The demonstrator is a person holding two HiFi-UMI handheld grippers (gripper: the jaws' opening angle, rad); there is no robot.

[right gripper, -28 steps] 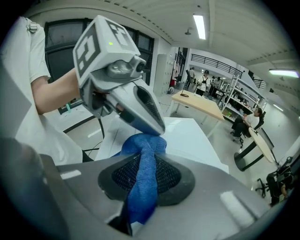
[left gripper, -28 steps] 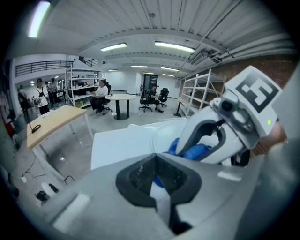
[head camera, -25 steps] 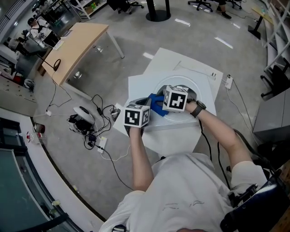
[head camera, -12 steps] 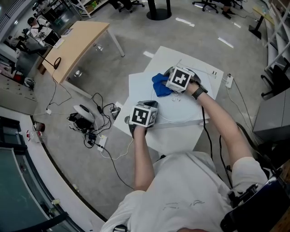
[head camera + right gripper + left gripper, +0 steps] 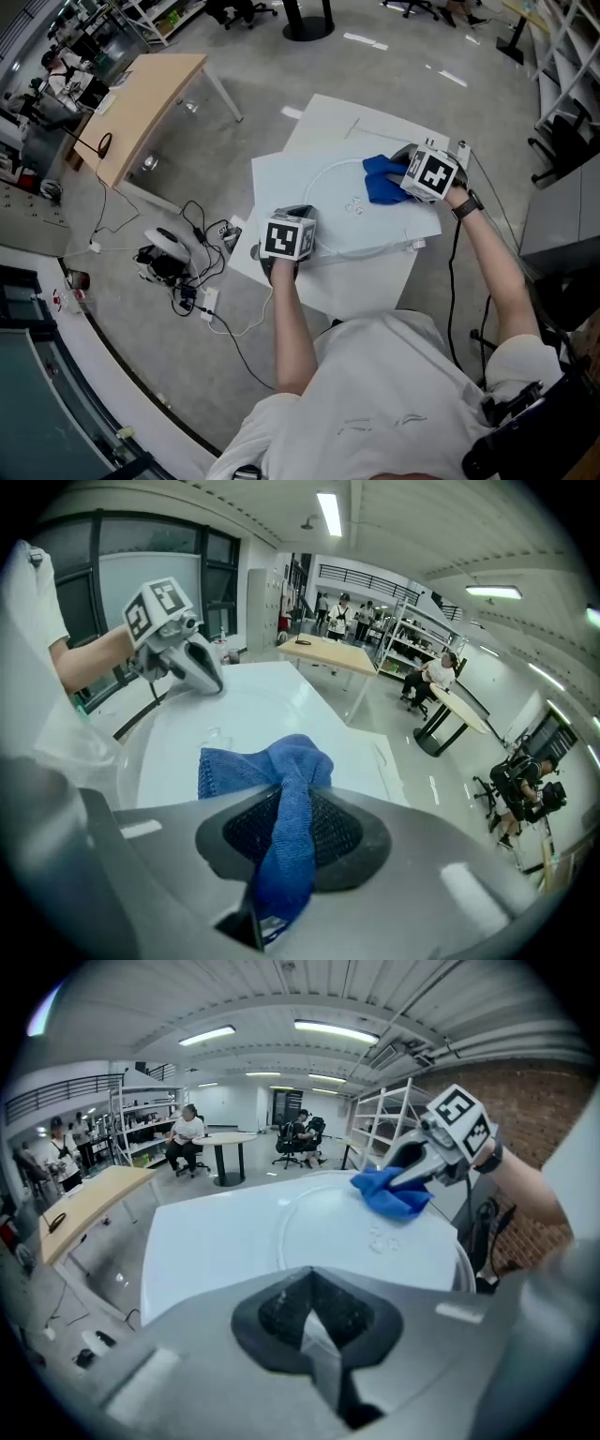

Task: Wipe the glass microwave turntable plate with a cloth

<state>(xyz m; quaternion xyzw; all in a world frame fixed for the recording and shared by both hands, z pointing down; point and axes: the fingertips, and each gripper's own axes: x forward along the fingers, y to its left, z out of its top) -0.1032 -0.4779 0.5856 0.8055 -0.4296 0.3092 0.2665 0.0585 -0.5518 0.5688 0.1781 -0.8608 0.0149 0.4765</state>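
Note:
The clear glass turntable plate [image 5: 330, 178] lies flat on the white table [image 5: 366, 281]; its hub bumps [image 5: 354, 206] show at the centre. My right gripper [image 5: 405, 176] is shut on a blue cloth [image 5: 382, 178], which rests on the plate's far right part. In the right gripper view the cloth [image 5: 253, 771] bunches out of the right gripper [image 5: 281, 855] onto the plate [image 5: 178, 752]. My left gripper [image 5: 302, 217] sits at the plate's near-left rim, jaws shut with the rim's edge between them. In the left gripper view the left gripper [image 5: 314, 1312] faces the plate [image 5: 356, 1241], the cloth [image 5: 389, 1194] and the right gripper [image 5: 412, 1171].
The white table is small, with floor on all sides. A wooden table [image 5: 141, 103] stands to the left, and cables with a power strip [image 5: 178, 262] lie on the floor beside it. Shelving [image 5: 567, 66] stands at the right. People sit far off [image 5: 187, 1133].
My right gripper has swept the blue cloth from the plate's near-left side, across its far part, to its right side. The left gripper has stayed at the near-left rim.

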